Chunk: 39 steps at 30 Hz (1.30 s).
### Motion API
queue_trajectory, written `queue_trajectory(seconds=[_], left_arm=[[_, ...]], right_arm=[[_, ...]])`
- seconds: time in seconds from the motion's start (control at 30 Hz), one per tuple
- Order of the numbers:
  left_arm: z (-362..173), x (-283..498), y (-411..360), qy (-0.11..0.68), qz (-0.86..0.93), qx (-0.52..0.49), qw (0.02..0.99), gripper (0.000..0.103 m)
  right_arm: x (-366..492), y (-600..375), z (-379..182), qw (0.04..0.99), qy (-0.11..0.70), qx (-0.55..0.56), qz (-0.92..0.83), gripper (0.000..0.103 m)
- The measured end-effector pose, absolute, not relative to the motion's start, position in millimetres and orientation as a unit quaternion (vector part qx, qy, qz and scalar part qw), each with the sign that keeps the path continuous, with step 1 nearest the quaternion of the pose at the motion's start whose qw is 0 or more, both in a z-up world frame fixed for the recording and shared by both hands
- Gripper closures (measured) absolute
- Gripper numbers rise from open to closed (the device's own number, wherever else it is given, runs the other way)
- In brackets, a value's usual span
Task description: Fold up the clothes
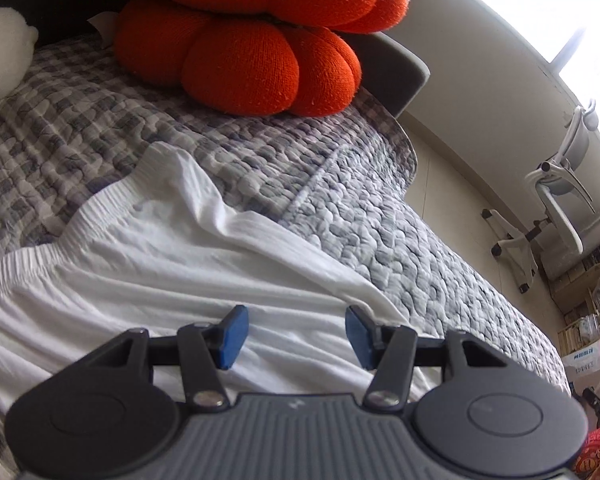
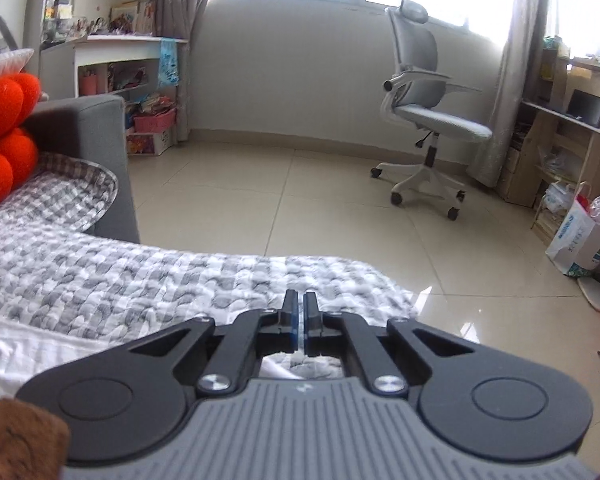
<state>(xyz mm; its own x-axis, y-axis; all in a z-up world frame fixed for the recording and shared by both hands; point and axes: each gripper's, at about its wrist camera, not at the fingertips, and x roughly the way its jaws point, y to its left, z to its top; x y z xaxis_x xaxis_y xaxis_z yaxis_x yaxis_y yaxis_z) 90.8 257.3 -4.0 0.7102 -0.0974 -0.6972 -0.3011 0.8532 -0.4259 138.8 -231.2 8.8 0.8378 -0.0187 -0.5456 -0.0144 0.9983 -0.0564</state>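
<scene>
Spread across most of both views: a bed (image 1: pixel 380 208) under a grey-and-white checked quilt. Piled at its far end, an orange knotted cushion (image 1: pixel 240 56), with a white plush (image 1: pixel 0 60) off to the side. Out on the tiled floor, well apart from the bed, a grey office chair (image 2: pixel 428 120).

Lying rumpled on the quilt, a white garment (image 1: pixel 160 264) with a gathered elastic band along one edge and a long ridge of fabric running through the middle. Not yet folded, by the look of it.

Hovering just over the garment's near part, the left gripper (image 1: pixel 296 332), blue-padded fingers spread wide, nothing between them. Over the bed's edge and pointing toward the floor, the right gripper (image 2: pixel 301 326), fingers pressed nearly together on nothing visible, only a corner of white cloth showing at the lower left.

Likely trouble from here: pinching just the top layer of that ridge, so the fold drags crooked; or catching quilt along with cloth. Also a lopsided fold if only the left side lifts, the right being off the garment.
</scene>
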Motion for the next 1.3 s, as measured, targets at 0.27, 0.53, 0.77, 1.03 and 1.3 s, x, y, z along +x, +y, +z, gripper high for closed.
queue_trajectory(seconds=[0.27,0.53,0.77,1.03,1.3], left_arm=[[1.6,112.5,295.6,0.355,0.084,-0.236,0.901,0.042],[-9.6,140.1,306.5,0.362,0.1,-0.193,0.907,0.042],[-20.7,157.3,290.6,0.38,0.088,-0.119,0.913,0.099],[10.1,150.2,296.2,0.296,0.097,-0.15,0.938,0.1],[3.1,152.4,312.0,0.274,0.136,-0.204,0.93,0.1]], right_arm=[[137.4,-232.0,1.1,0.949,0.31,-0.01,0.055,0.018],[154.6,-244.6,-10.8,0.95,0.312,0.016,0.025,0.025],[157.5,-227.5,-13.3,0.946,0.318,-0.05,0.037,0.098],[150.6,-241.4,8.3,0.967,0.253,-0.039,-0.017,0.098],[154.4,-243.8,11.1,0.974,0.216,-0.027,-0.059,0.098]])
